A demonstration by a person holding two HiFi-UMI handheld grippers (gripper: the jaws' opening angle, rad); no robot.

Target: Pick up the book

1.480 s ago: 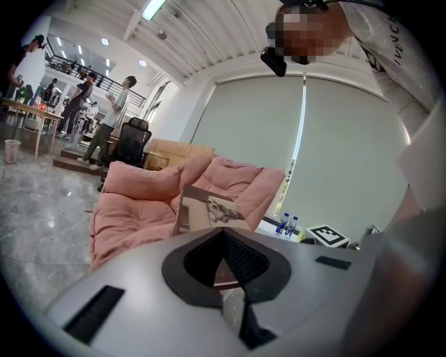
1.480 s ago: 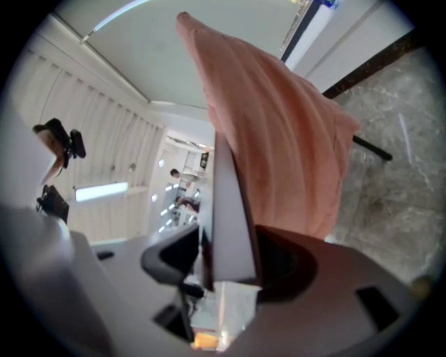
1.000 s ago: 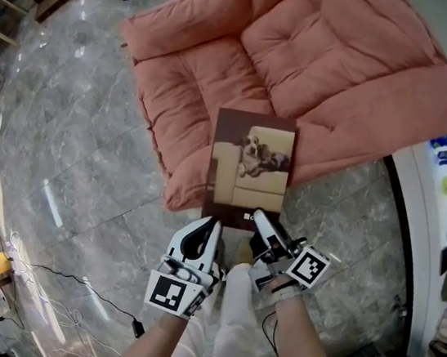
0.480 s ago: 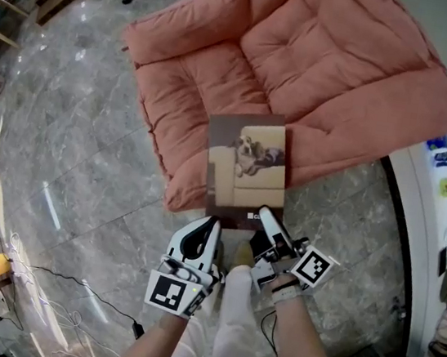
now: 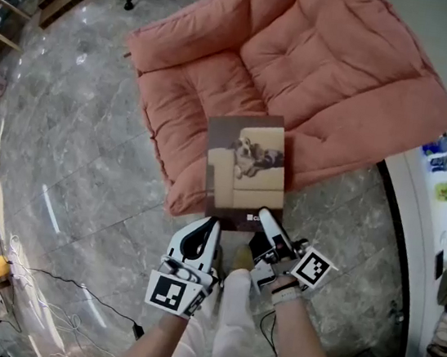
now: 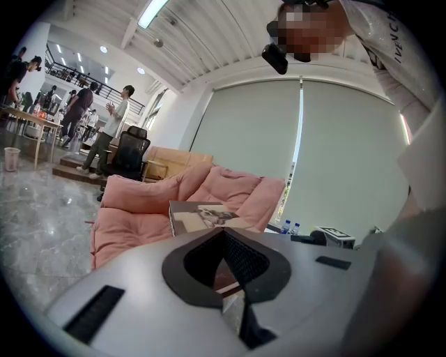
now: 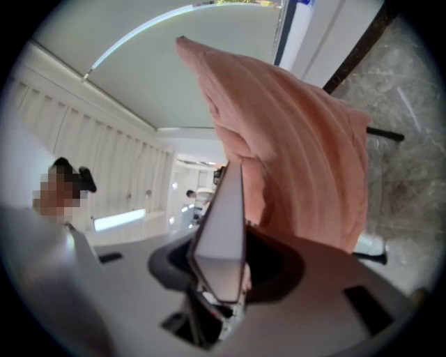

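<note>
Plenty of floor (image 5: 70, 152): grey polished stone tiles off to my left, hard and shiny. I reckon a dropped corner would get dinged on that.
Left gripper (image 5: 210, 228): jaws pressed together with nothing in them. The tip is just beside the near-left corner of the book (image 5: 245, 168); can't tell if it actually touches.
Book: out in front of both grippers, roughly flat over the front edge of the cushion (image 5: 338, 66). It's a flat rectangle with stiff boards and a smooth cover showing a dog on a sofa. My guess is middling weight and a bit slippery. Held by one edge it'll want to sag, so I'd bite deep on the near edge or add a second grip at the near-left corner.
Right gripper (image 5: 265, 218): jaws have just been closing and are clamped on the book's near edge toward the right corner, kept partway apart by its thickness.
Cushion: big salmon-pink quilted seat pad, soft, puffy, with tufted seams.
</note>
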